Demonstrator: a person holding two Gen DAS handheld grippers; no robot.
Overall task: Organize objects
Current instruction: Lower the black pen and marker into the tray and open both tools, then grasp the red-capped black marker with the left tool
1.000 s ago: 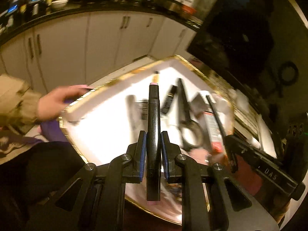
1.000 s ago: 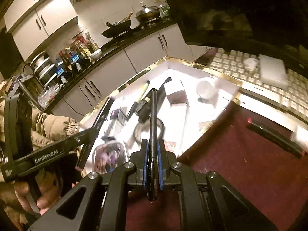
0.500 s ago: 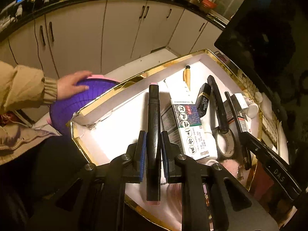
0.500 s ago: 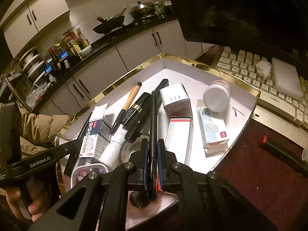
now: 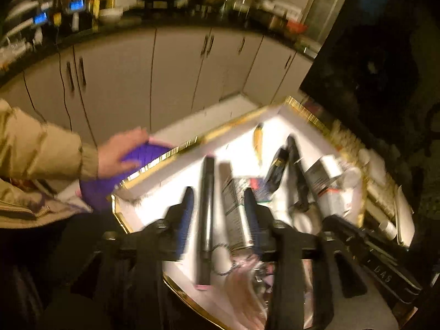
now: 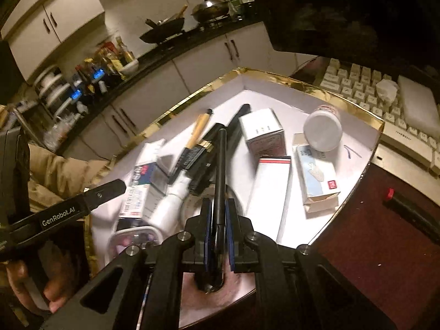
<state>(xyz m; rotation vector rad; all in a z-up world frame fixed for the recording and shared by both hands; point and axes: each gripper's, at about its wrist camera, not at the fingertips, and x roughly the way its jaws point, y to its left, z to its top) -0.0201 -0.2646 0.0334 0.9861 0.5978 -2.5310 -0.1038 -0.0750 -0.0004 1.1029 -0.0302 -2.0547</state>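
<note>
In the left wrist view, blurred by motion, a black marker (image 5: 206, 206) with pink ends lies on the floor of the white, gold-rimmed tray (image 5: 165, 152). My left gripper (image 5: 218, 214) is opening. The marker lies loose between its blue pads (image 5: 185, 214), nearer the left one, and neither pad presses on it. In the right wrist view my right gripper (image 6: 218, 211) is shut on a slim black pen (image 6: 220, 170). The pen points forward over the tray (image 6: 247, 73) and its pile of items.
The tray holds white boxes (image 6: 271, 192), a white jar (image 6: 323, 130), a wooden-handled brush (image 6: 199, 128) and black tubes (image 6: 203, 162). A person's hand (image 5: 118, 151) rests on a purple object (image 5: 143, 152) left of the tray. A keyboard (image 6: 365, 96) lies at the right.
My left jaws have spread apart and the black marker has dropped from them onto the tray floor. The right gripper has come over the tray, still shut on its pen.
</note>
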